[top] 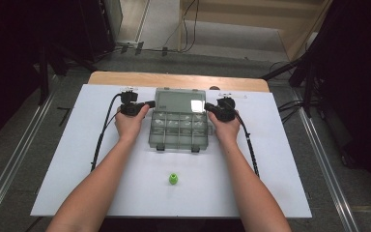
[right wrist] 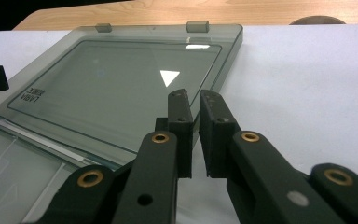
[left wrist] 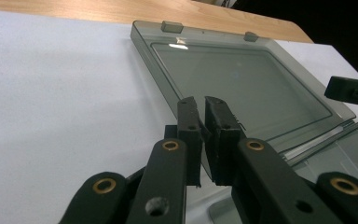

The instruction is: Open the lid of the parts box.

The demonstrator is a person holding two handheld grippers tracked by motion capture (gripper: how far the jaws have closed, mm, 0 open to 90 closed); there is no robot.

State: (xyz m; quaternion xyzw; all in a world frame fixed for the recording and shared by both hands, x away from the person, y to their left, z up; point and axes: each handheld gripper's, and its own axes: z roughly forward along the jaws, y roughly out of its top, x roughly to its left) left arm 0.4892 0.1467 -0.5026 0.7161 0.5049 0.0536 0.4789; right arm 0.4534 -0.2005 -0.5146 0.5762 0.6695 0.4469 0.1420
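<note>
You have each gripper pinched on a side edge of the box lid [top: 179, 101], which lies folded back flat on the white mat [top: 77, 159] beyond the compartment tray [top: 179, 129]. The left gripper [left wrist: 199, 103] shows its pads nearly together with the lid's left rim caught between them; the right gripper [right wrist: 194, 97] has its jaws just as narrow on the lid's right rim, the thin edge running into the gap between the pads.

Judge the lid as light, stiff and slick: smoky translucent plastic, a smooth panel inside a raised border, with two small square latch tabs on the edge farthest from your fingertips. It will likely flex little, but the glossy rim may slide out of a shallow pinch, so keep the pads seated past the raised border and lift both sides evenly, lest the hinge strip nearer your hands twist.

The tray behind your fingertips is clear, ribbed into small cells. A small green piece [top: 173, 179] sits well apart, on the mat between your forearms.
</note>
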